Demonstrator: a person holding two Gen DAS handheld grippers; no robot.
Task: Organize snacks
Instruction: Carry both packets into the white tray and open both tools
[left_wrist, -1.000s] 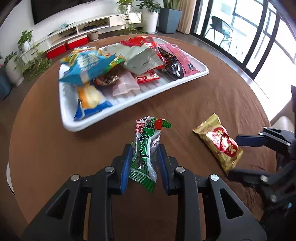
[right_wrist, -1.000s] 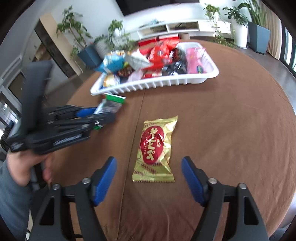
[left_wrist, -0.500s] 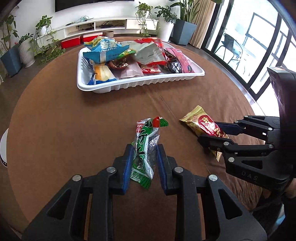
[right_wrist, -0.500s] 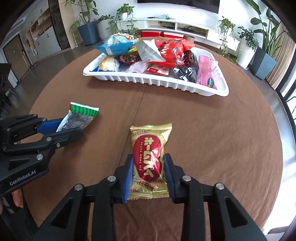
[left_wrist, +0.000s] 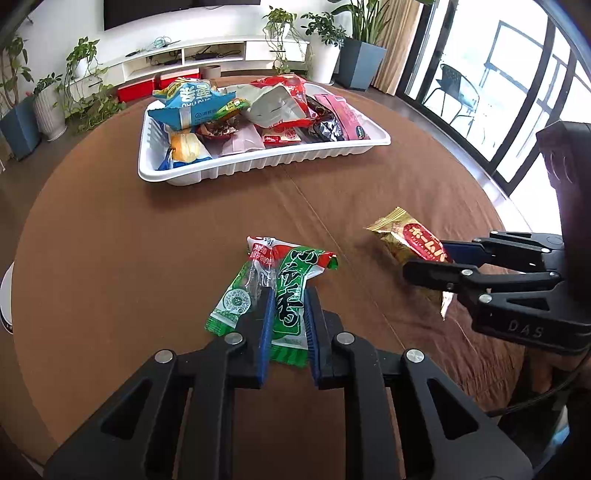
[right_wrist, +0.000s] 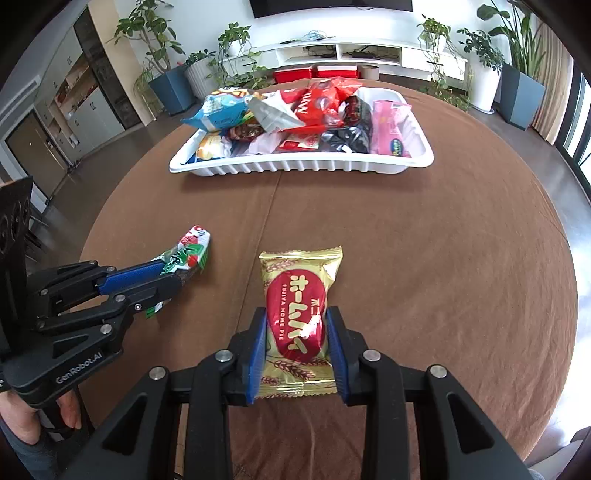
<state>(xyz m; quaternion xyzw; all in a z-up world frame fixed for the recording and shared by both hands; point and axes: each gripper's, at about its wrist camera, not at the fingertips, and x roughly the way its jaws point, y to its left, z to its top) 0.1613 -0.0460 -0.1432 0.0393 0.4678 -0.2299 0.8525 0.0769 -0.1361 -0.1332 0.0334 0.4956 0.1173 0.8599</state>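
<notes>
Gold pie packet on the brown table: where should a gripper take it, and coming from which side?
Across its padded middle, coming down from the near short end along its length. The gold pie packet lies flat with its long sides free, and its crimped ends are thin. The right gripper is clamped just so, pads on both long edges.

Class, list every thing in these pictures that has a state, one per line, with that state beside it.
left gripper: jaws just closing, shut on the green packet
right gripper: shut on the gold packet
green packet: gripped, crumpled
gold packet: gripped, sealed
white tray: piled with snack packets
table: covered with brown cloth
</notes>
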